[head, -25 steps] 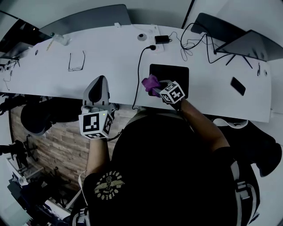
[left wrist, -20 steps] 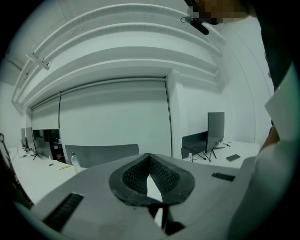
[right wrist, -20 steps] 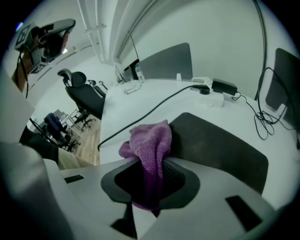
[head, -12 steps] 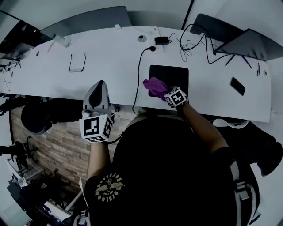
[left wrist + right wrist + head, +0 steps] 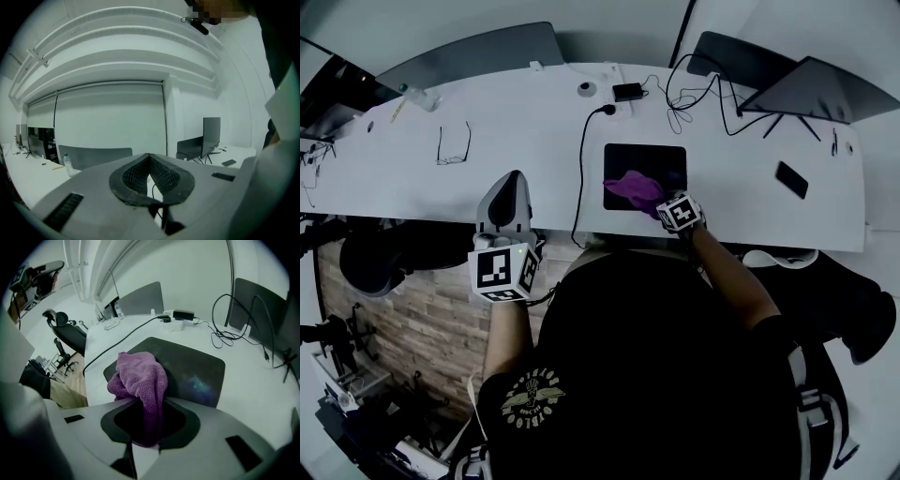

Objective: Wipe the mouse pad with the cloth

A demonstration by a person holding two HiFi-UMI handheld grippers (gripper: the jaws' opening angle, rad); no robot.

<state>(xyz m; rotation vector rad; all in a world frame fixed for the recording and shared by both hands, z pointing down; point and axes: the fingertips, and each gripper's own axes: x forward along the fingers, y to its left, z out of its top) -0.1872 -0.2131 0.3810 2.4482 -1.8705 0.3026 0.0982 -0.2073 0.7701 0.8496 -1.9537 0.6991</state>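
Cloth (image 5: 138,376) clamped in right gripper (image 5: 146,405), bunched on mouse pad (image 5: 197,371) just ahead | left gripper (image 5: 149,159) closed, empty

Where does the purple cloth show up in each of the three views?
Head view: purple cloth at centre, on the mouse pad's left half.
Left gripper view: not in it.
Right gripper view: purple cloth at centre, clamped in the right gripper.
Shared landmark: the black mouse pad beneath it.

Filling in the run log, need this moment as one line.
phase: wipe | right tool: shut on cloth | cloth: over mouse pad's near-left part | left tool: shut, empty
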